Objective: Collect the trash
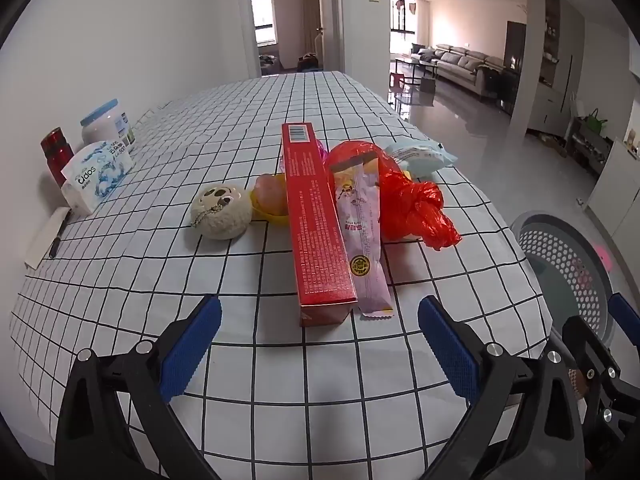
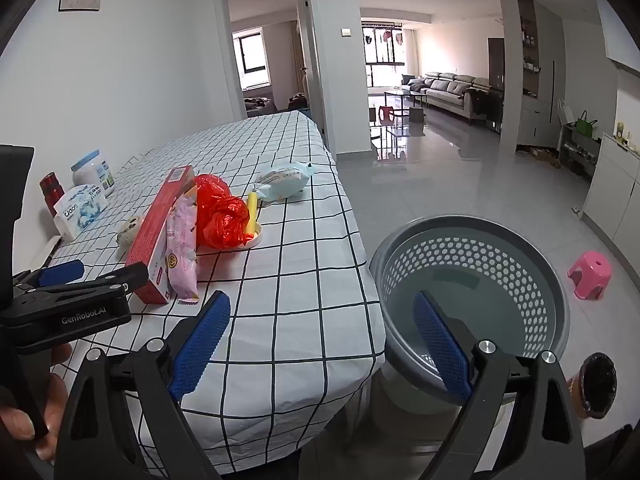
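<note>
Trash lay bunched mid-table on the checked cloth of the table [image 1: 120, 280]: a long red carton [image 1: 316, 216] lying lengthwise, a pink wrapper [image 1: 362, 236] flat against its right side, a knotted red plastic bag [image 1: 404, 200] just beyond that, a pale blue pouch [image 1: 420, 156] farther back. A yellow tube [image 2: 252, 216] stood beside the bag. A round plush face [image 1: 222, 210] and something pink in a yellow dish [image 1: 272, 200] sat left of the carton; whether those counted as trash I could not tell.

Left tongs [image 1: 320, 344] were spread fully wide, empty, tilted down at the carton's near end. Right tongs [image 2: 322, 344] were likewise wide and empty, hanging over the table edge and the rim of the grey perforated basket [image 2: 520, 264] on the floor beside the table.

Risks, as judged: the carton was long, so a grip at its end could let it swing or slip out. The wrapper touched it and could get dragged along. The bag was slick and soft. The basket sat low, so a drop from the table edge could miss.
</note>
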### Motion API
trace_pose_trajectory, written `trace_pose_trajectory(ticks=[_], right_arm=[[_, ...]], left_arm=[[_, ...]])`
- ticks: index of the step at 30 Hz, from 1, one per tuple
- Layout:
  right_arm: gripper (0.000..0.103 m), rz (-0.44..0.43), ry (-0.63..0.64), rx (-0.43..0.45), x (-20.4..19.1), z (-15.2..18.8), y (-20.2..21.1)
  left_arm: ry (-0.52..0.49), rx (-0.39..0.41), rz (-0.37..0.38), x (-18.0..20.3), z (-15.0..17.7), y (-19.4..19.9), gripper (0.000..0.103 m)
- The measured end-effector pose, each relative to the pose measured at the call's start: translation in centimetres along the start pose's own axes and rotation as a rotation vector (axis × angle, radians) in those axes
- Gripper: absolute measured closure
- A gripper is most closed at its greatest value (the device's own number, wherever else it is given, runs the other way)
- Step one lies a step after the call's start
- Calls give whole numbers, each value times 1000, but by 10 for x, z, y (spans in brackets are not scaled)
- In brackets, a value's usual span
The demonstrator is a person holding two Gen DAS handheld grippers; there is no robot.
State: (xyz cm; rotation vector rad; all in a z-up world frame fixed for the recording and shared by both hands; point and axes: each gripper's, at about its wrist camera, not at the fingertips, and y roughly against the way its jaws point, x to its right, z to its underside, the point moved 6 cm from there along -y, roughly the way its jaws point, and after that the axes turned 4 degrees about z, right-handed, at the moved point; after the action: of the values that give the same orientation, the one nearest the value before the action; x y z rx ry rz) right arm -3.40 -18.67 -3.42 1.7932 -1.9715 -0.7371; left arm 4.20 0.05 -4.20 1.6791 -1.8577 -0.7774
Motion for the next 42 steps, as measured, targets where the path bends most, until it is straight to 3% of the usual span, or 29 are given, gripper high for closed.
trace_pose_trajectory(ticks=[42], right_arm=[[14, 17, 4, -10, -1, 5, 5]], left_arm=[[-15, 33, 6, -3, 3, 16, 6]])
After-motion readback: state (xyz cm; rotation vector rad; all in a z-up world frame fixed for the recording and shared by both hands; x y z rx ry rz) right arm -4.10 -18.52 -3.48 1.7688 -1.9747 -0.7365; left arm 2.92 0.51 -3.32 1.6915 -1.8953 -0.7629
